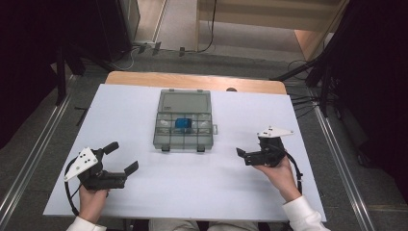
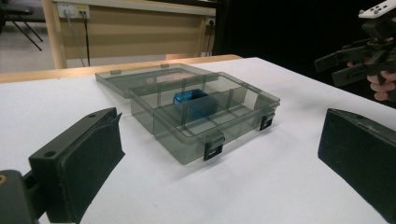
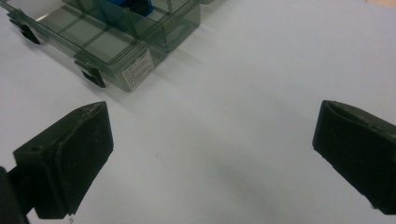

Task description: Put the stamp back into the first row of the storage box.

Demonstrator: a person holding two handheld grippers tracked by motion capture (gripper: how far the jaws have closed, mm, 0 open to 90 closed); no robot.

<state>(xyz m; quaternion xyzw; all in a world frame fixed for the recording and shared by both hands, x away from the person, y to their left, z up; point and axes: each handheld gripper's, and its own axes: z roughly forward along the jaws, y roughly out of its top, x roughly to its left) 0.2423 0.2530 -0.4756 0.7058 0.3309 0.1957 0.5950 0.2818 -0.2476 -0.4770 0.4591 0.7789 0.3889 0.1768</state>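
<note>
A smoky clear compartment box point(image 1: 184, 134) sits at the middle of the white table top, its lid point(image 1: 184, 101) laid open toward the far side. A blue item point(image 1: 183, 123) lies in a middle compartment. My left gripper point(image 1: 122, 157) rests open near the front left, a hand's width from the box. My right gripper point(image 1: 250, 147) is open at the front right, pointing toward the box. In the left gripper view the box point(image 2: 233, 116) and blue item point(image 2: 191, 100) lie beyond the spread jaws of the left gripper point(image 2: 219, 168). The right gripper view shows the box's labelled corner point(image 3: 137, 68) past the open right gripper point(image 3: 212, 156).
A white sheet point(image 1: 202, 187) covers the table, with a wooden edge point(image 1: 192, 79) at the far side. Two black latches point(image 1: 183, 149) hang on the box's near wall. Pale patches show in the compartments beside the blue item. Dark stands and cables surround the table.
</note>
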